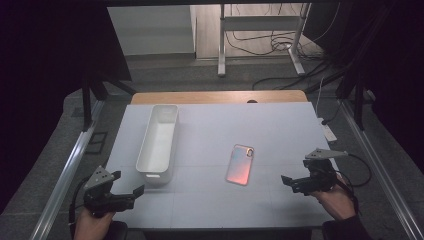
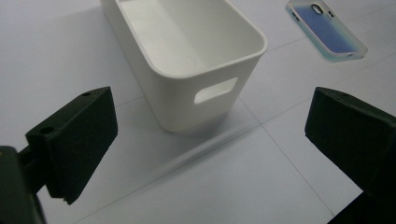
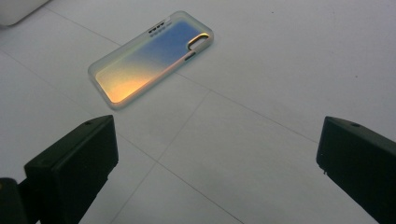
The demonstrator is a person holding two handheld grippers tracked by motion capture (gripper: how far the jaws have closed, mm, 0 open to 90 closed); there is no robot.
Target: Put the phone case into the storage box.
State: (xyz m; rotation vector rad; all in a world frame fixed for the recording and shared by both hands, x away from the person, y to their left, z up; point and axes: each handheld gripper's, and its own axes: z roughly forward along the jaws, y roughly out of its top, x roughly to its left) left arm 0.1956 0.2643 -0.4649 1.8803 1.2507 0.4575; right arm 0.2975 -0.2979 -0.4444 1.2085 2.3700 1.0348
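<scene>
In the right gripper view, the right hand-held gripper (image 3: 215, 163) has its two black jaws set wide apart at the bottom corners, with nothing between them but the pale surface (image 3: 280, 70) and its thin seam lines. Ahead of the jaws lies a phone case (image 3: 149, 58), flat on the surface, well clear of both jaws. Its sheen runs from blue at the camera cut-out to orange at the nearer end.
</scene>
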